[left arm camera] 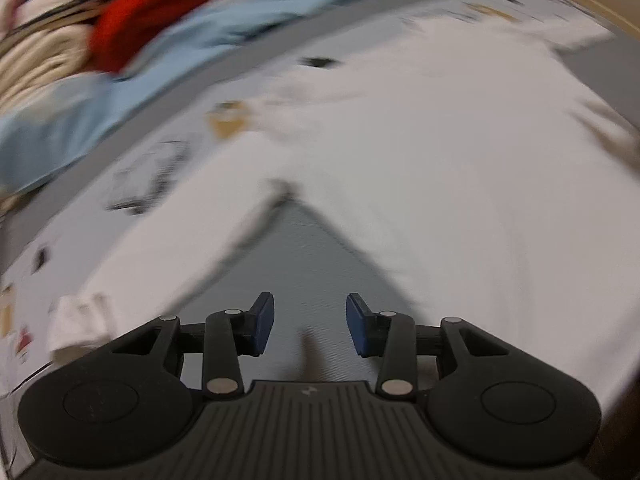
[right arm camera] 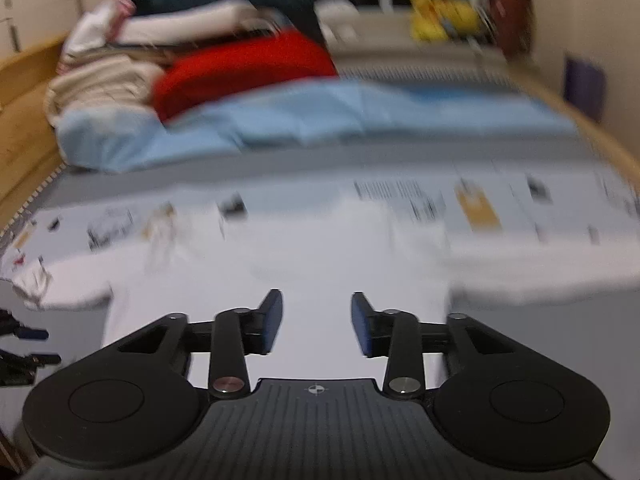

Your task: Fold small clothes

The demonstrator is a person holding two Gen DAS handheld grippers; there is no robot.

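A white long-sleeved shirt (left arm camera: 440,168) lies spread flat on the grey surface (left arm camera: 304,248); both views are blurred. In the left wrist view its left sleeve (left arm camera: 168,264) runs down to a cuff at the lower left. My left gripper (left arm camera: 310,322) is open and empty, above the grey gap between sleeve and body. In the right wrist view the shirt (right arm camera: 280,264) lies flat with sleeves out to both sides. My right gripper (right arm camera: 316,322) is open and empty, just above the shirt's lower body.
Printed paper sheets (right arm camera: 480,200) lie under the shirt's far edge. Behind them is a light blue cloth (right arm camera: 320,120), a red garment (right arm camera: 240,68) and a pile of cream and white clothes (right arm camera: 104,80). A wooden edge (right arm camera: 24,120) borders the left side.
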